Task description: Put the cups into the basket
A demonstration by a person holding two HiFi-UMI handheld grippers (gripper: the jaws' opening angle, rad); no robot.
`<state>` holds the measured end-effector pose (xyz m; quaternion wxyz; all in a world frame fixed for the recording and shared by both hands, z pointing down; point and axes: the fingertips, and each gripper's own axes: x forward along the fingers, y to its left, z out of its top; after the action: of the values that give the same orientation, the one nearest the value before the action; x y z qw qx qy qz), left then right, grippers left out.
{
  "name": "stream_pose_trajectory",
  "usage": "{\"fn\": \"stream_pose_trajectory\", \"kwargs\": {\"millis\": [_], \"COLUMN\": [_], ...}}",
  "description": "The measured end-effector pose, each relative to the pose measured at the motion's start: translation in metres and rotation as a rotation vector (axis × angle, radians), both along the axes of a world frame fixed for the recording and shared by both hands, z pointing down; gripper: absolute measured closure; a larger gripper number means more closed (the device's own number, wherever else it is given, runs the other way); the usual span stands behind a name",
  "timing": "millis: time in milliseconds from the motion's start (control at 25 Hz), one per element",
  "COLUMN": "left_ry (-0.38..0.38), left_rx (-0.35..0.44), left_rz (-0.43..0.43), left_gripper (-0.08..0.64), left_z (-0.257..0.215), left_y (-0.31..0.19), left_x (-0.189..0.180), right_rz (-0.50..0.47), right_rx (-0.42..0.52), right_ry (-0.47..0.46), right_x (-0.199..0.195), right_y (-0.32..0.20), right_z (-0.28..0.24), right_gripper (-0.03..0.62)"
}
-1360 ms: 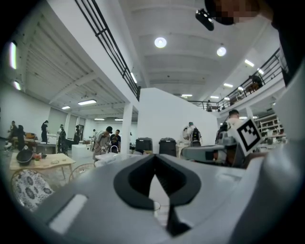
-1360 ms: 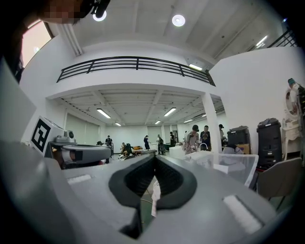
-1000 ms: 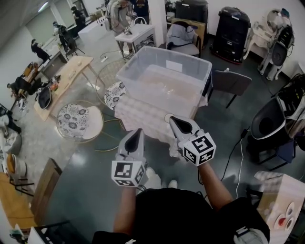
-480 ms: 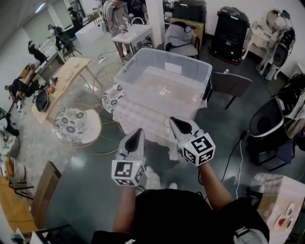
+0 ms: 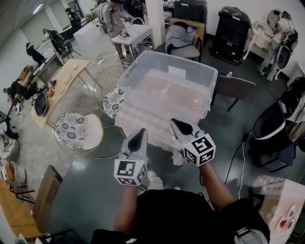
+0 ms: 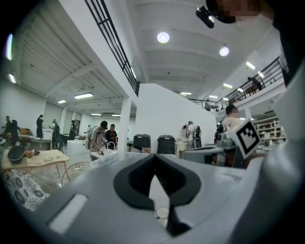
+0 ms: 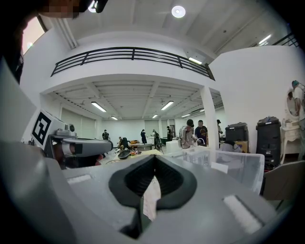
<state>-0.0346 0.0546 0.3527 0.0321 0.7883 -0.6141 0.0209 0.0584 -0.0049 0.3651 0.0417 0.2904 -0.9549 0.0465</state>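
Head view alone looks into the clear bin [image 5: 167, 86]; left gripper [image 5: 141, 132] and right gripper [image 5: 174, 122] are clenched empty.

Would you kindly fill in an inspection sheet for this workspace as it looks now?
Surface: white cloth over the table.
Job's things: clear tub on the cloth; one small cup in the left gripper view.
Clutter: nothing seen.
Grippers: left tongs and right tongs shut, empty, level.
Cables: white cable on the floor, right.
Surroundings: patterned stools, wooden table, people behind.
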Motion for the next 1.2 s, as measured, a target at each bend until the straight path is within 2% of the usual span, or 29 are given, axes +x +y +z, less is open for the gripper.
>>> {"fn": "stream_pose_trajectory", "kwargs": {"millis": [560, 880, 1200], "left_ry": [0.033, 0.069, 0.073], "left_rx": [0.000, 0.000, -0.001], "left_rz": [0.054, 0.065, 0.070], "left_gripper": [0.555, 0.555, 0.555], "left_z": [-0.003, 0.002, 0.005], "left_y": [-0.067, -0.089, -0.098], "left_x": [-0.076, -0.119, -0.148], "right_rz": [0.052, 0.091, 0.110], "right_rx": [-0.001, -0.038, -0.071], "right_ry": [0.039, 0.079, 0.113], "right_x": [-0.075, -0.101, -0.116], "right_y": [-0.062, -0.082, -0.088], "right_z": [0.001, 0.019, 0.037], "right_gripper": [0.592, 0.592, 0.592]}}
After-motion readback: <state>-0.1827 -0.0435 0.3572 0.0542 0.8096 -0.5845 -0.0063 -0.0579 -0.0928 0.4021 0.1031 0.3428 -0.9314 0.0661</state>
